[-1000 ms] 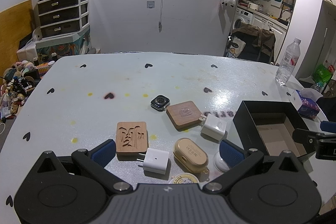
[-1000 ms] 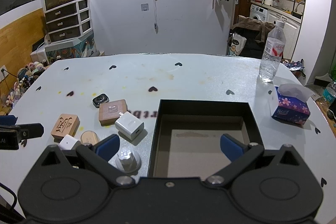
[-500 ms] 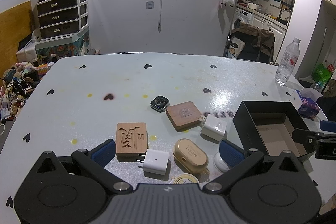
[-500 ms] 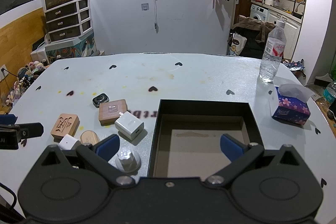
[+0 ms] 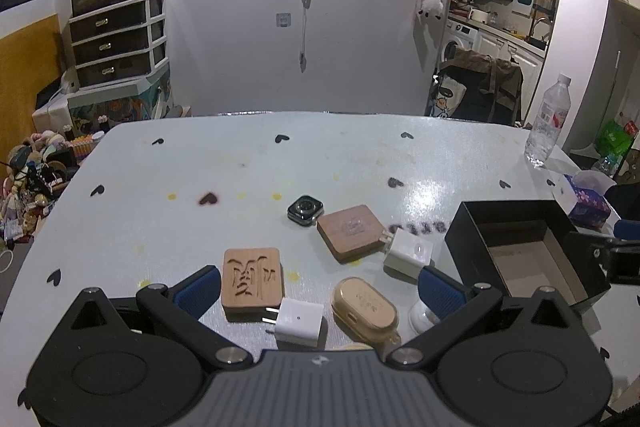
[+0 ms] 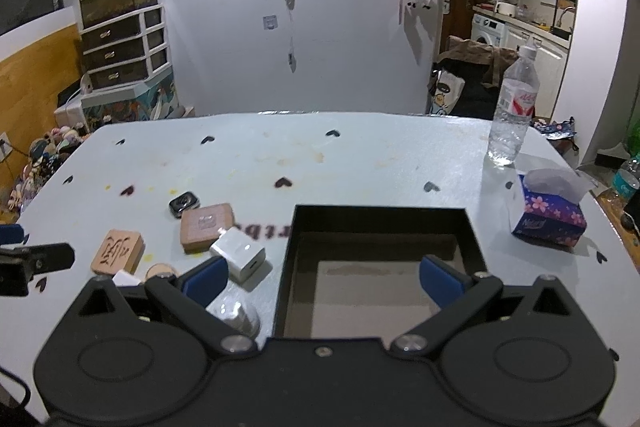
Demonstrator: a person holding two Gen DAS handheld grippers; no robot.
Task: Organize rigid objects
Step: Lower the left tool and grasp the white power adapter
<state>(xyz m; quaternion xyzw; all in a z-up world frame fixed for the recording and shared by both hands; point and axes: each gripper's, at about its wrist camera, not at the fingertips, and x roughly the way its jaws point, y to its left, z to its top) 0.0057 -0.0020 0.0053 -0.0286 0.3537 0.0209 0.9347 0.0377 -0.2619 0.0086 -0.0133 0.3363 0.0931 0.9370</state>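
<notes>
L gripper (image 5: 316,283) is held low over the surface (image 5: 248,179), fingers spread wide, nothing pinched. Framed btwn its fingers: carved wooden block (image 5: 252,277), white charger (image 5: 299,321) w/ prongs touching that block, and gold oval case (image 5: 365,302) just beside the charger. Further back, a plain wooden square (image 5: 351,231) is seen w/ a 2nd white charger (image 5: 409,254) against its R edge; a small dark watch body (image 5: 305,209) lies near the square's far corner. A white rounded item (image 5: 420,319) is partly hidden behind the R finger.

R gripper (image 6: 322,277) is also spread wide and empty, held over the near edge of the open black box (image 6: 380,215), whose brown floor is bare. Box sits R of the item cluster. Water bottle (image 6: 514,111) & tissue pack (image 6: 550,213) are seen beyond the box, to its R.
</notes>
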